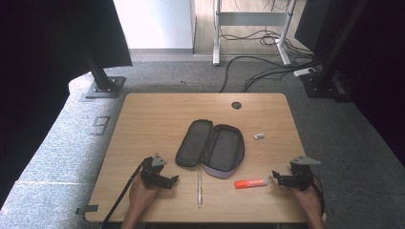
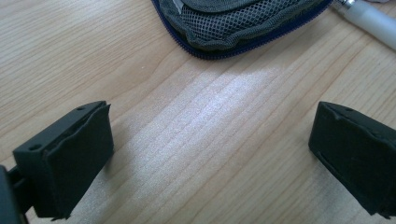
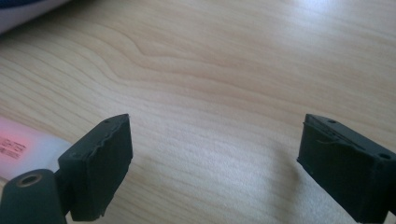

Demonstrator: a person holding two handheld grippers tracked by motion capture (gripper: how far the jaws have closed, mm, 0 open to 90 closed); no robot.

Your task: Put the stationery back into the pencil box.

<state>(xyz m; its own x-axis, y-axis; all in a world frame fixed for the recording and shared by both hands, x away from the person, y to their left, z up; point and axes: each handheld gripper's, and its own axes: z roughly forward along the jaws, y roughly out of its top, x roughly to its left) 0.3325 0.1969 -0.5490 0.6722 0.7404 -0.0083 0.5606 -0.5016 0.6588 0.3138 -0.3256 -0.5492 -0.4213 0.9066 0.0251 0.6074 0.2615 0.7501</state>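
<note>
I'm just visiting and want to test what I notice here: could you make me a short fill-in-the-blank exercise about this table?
1. The grey pencil case in the middle of the wooden table lies ____, its inside showing.
2. The white pen lies between the left gripper and the ____ marker.
3. The jaws of the right gripper are ____, with nothing between them.
4. The small white eraser lies to the ____ of the case in the high view.

Missing words: open; orange; open; right

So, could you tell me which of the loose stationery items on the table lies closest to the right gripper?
The orange-and-white marker: it lies just off the right gripper, while the white pen lies left of it and the small eraser farther up the table.
</note>
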